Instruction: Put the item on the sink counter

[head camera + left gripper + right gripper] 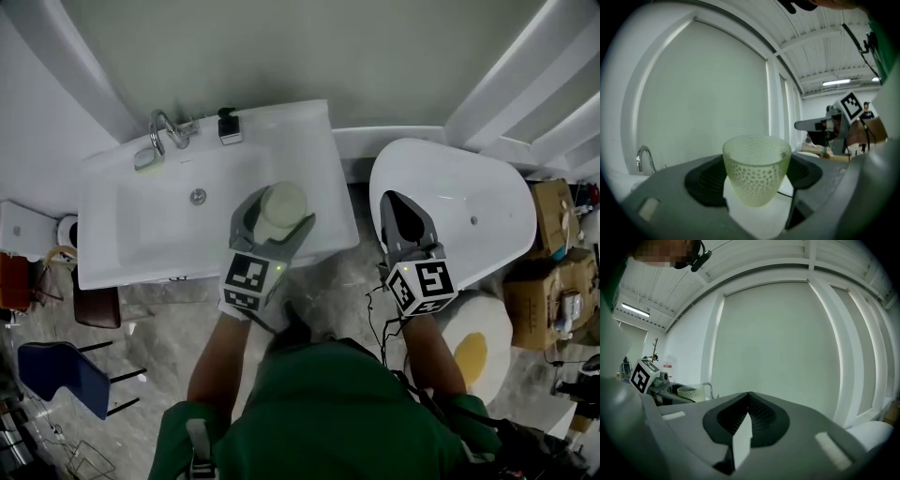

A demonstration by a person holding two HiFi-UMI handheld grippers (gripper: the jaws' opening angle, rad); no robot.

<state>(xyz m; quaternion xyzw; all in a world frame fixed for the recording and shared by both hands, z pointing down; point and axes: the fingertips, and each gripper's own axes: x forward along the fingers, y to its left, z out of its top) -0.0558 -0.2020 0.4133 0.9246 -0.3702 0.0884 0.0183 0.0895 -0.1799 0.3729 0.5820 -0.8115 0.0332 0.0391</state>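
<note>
**Cup in left jaws over the counter's right strip, set-down pending**

At the left of the head view sits the sink counter [314, 141], with the faucet [167, 131] at its upper left and the basin [178, 216] below that. At centre frame the left gripper [279, 216] points up-frame toward the wall, forearm reaching out from the body at the bottom. Its jaws are clamped on the sides of a pale green dimpled cup [757, 176].

The cup stands upright, mouth up and long axis vertical, over the flat strip right of the basin. We can't tell if its base touches the counter. We judge the next move is straight down, then release.

At right, the right gripper [394, 202] has its jaws together on nothing. It hangs over a white oval fixture [478, 187], well apart from the cup.
</note>
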